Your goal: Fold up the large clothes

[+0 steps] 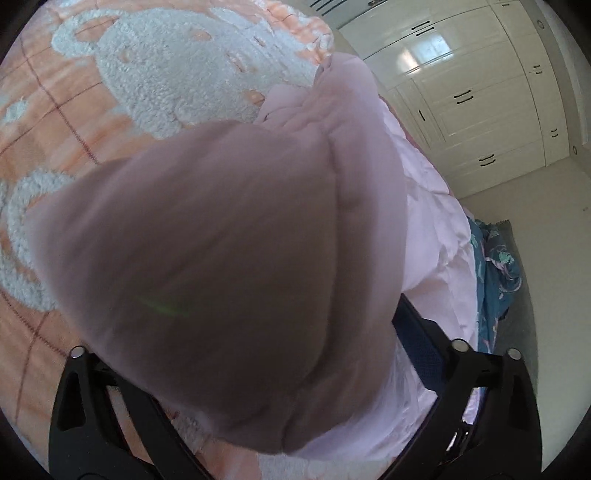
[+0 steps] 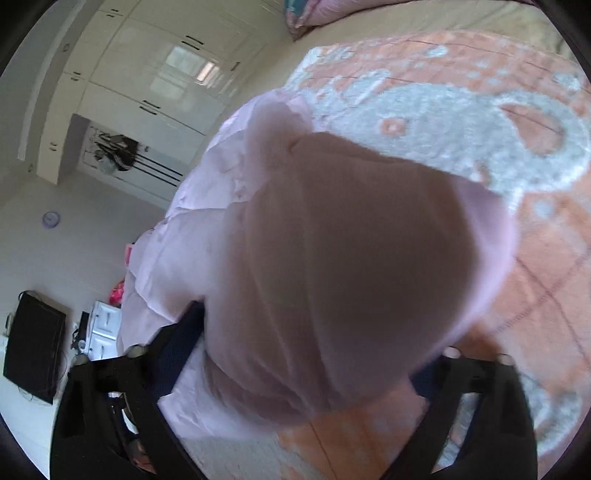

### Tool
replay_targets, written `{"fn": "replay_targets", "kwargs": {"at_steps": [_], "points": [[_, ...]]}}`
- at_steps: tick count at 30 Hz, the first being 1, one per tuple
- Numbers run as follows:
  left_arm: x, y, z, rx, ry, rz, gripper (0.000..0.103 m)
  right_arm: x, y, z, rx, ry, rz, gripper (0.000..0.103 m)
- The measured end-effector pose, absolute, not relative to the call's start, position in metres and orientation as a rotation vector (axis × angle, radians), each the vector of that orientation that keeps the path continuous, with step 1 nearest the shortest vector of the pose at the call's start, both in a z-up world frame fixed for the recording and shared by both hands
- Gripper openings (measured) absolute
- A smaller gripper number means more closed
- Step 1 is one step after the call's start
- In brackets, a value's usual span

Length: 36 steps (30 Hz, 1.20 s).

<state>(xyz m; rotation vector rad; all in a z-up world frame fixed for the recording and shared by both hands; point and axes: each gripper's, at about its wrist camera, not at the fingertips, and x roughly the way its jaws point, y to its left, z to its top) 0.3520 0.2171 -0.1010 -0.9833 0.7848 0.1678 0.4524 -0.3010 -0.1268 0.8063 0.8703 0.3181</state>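
Observation:
A large pale pink padded garment (image 1: pixel 229 236) fills the middle of the left wrist view, bunched up close to the lens over the bed. My left gripper (image 1: pixel 258 369) is shut on a fold of it; the fingertips are hidden under the cloth. The same pink garment (image 2: pixel 354 258) fills the right wrist view. My right gripper (image 2: pixel 306 369) is shut on another fold, its fingertips also covered. The rest of the garment (image 2: pixel 177 236) hangs down towards the bed's edge.
An orange and white fleecy blanket (image 1: pixel 159 81) covers the bed (image 2: pixel 480 122). White wardrobe doors (image 1: pixel 472 92) stand beyond the bed. A teal patterned cloth (image 1: pixel 495 266) lies on the floor. A black screen (image 2: pixel 35 350) and a pillow (image 2: pixel 306 11) are in view.

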Motion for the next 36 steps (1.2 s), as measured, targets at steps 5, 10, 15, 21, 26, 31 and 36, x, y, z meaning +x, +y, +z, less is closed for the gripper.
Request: {"fn": "replay_targets", "kwargs": {"at_steps": [5,10,15,21,26,31,36], "points": [[0.355,0.196,-0.065,-0.815,0.770,0.178,0.036,0.447,-0.285,-0.096,0.642,0.802,0.375,0.032],[0.342,0.175,-0.016,-0.673,0.718,0.171,0.029,0.429,-0.269,-0.051,0.447,0.740,0.392,0.028],[0.317,0.157,0.025,-0.598,0.694,0.154,0.029,0.389,-0.265,-0.007,0.337,0.672,0.447,0.027],[0.268,0.143,0.043,-0.557,0.687,0.133,0.029,0.332,-0.267,0.016,0.269,0.656,0.491,0.027],[0.222,0.136,0.037,-0.542,0.707,0.121,0.029,0.285,-0.278,0.013,0.257,0.671,0.496,0.027],[0.188,0.130,0.025,-0.532,0.726,0.116,0.030,0.248,-0.284,0.002,0.244,0.681,0.487,0.027],[0.163,0.126,0.002,-0.535,0.758,0.122,0.035,0.224,-0.285,-0.021,0.212,0.722,0.445,0.029]]}}
